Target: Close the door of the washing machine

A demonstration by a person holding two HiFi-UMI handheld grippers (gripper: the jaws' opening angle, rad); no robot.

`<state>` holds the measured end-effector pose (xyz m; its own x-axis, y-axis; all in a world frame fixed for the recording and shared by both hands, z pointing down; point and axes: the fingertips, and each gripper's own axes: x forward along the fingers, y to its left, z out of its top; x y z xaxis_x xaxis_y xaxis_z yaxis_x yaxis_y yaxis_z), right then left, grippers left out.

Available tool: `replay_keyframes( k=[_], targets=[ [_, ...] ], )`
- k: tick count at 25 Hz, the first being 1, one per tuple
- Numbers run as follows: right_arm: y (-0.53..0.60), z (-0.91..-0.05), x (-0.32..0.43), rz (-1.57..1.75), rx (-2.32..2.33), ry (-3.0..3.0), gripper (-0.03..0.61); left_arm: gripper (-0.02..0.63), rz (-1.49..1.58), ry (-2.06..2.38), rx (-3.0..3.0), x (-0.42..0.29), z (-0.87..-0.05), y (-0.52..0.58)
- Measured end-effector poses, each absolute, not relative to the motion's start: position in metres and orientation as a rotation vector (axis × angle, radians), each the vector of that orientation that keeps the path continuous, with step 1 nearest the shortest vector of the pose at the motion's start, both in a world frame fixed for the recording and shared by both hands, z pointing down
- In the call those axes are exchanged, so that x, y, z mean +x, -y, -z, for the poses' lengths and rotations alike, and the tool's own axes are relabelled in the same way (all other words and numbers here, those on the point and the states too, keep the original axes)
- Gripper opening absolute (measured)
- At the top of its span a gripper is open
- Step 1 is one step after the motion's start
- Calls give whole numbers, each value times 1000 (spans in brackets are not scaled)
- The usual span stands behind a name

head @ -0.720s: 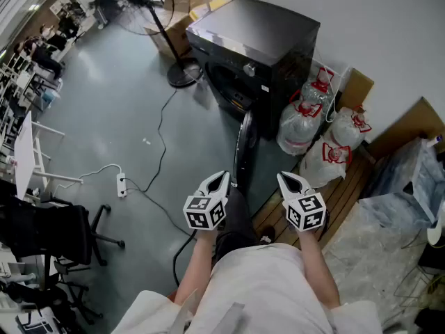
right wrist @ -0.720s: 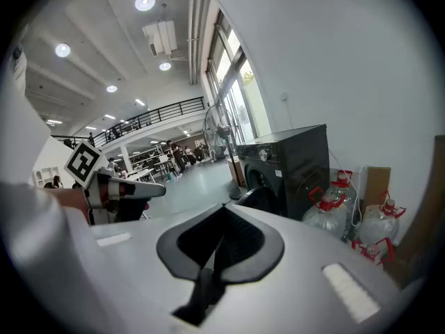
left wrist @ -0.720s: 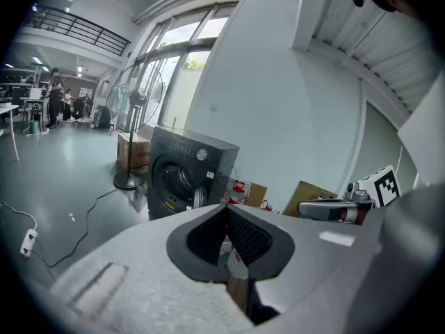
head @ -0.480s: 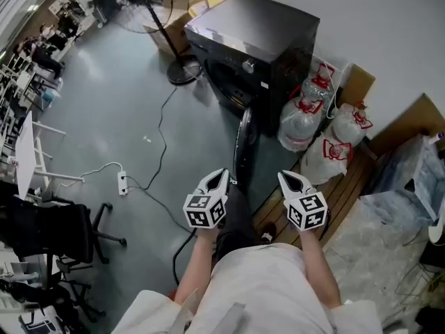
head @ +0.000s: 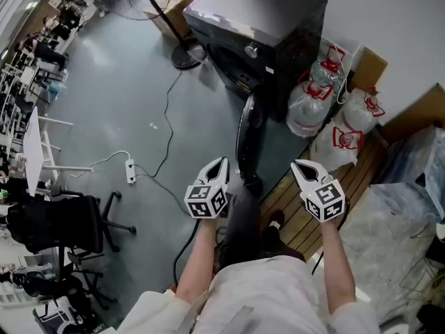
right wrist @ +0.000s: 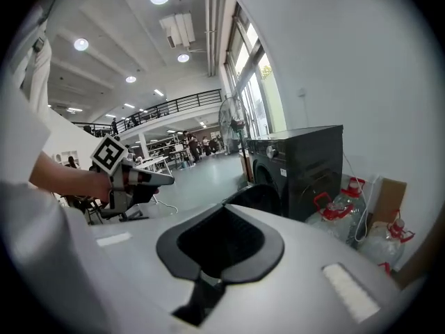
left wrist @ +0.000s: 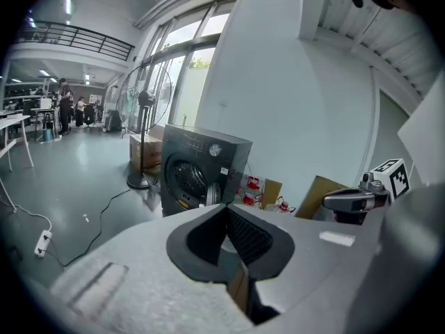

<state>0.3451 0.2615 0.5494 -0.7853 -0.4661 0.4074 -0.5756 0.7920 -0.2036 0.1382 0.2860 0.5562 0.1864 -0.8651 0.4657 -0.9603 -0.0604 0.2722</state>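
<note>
A black front-loading washing machine [head: 278, 26] stands against the white wall. Its round door [head: 248, 141] hangs open, swung out towards me, edge-on in the head view. The left gripper [head: 217, 164] is shut and empty, a little left of the door's near edge and not touching it. The right gripper [head: 300, 167] is shut and empty on the door's right side, also apart from it. In the left gripper view the drum opening [left wrist: 186, 181] shows beyond the closed jaws. The right gripper view shows the door [right wrist: 261, 199] just past its shut jaws.
A standing fan [head: 182, 53] is left of the machine. A power strip [head: 130, 171] and cable lie on the grey floor. Water bottles [head: 309, 106] and bags stand right of the machine by a wooden pallet [head: 306, 214]. An office chair [head: 62, 221] is at left.
The head view has shifted forward, so the machine and door sit higher and nearer. The grippers have spread slightly apart, the right one drifting right. Both stay shut; the door has not moved.
</note>
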Motion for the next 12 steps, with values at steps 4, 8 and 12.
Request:
replay_keyframes(
  k=[4,8,12],
  targets=[
    [-243,-566,342,-470,770,2624,2,10,-235,1693,1923,134,-582,-260],
    [-215,-579,324,-467,709,2615,2,71,-277,1650,1925,133,-609,-226],
    [-176,-592,310,-478,715,2578,2,105,-302,1528,1943,138,-646,-195]
  ],
)
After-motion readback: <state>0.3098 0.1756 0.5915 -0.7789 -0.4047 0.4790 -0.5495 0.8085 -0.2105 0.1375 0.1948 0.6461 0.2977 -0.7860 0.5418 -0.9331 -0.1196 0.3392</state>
